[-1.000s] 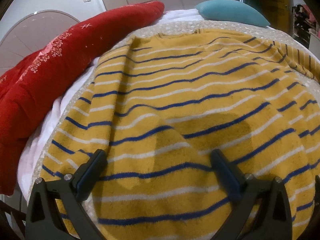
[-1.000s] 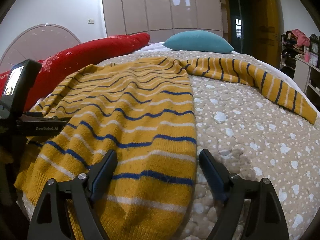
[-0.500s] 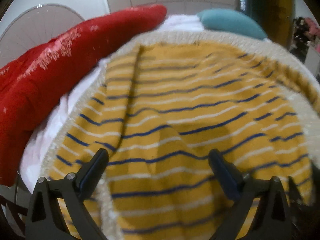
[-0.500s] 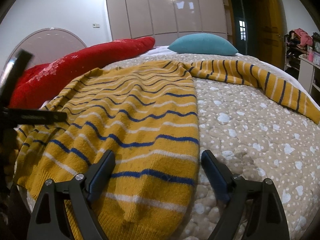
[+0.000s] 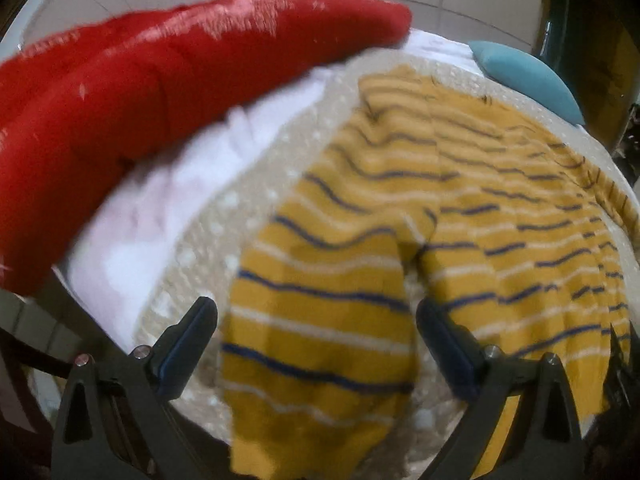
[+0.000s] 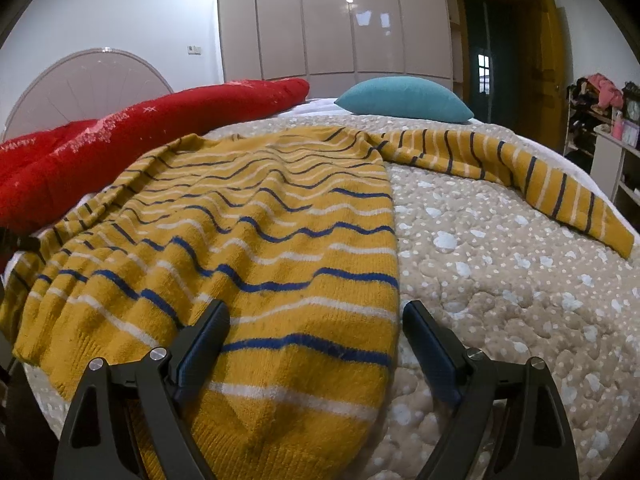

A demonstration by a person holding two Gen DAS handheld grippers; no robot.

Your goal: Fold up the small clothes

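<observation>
A mustard-yellow sweater (image 6: 256, 232) with blue and white stripes lies flat on the beige dotted bedspread (image 6: 500, 280). One sleeve (image 6: 520, 176) stretches out to the right. Its other sleeve (image 5: 320, 320) hangs over the bed's near left edge in the blurred left wrist view. My left gripper (image 5: 316, 332) is open, its fingers straddling that sleeve just above it. Over the sweater's lower right hem corner my right gripper (image 6: 316, 336) is open too, holding nothing.
A long red cushion (image 6: 140, 136) lies along the bed's left side over a white sheet (image 5: 168, 200). A teal pillow (image 6: 404, 100) sits at the far end. Shelves with clutter (image 6: 600, 120) stand at the right, wardrobe doors (image 6: 320, 20) behind.
My left gripper has swung left from the sweater's body to the left sleeve at the bed edge. The right gripper has barely shifted and stays open.
</observation>
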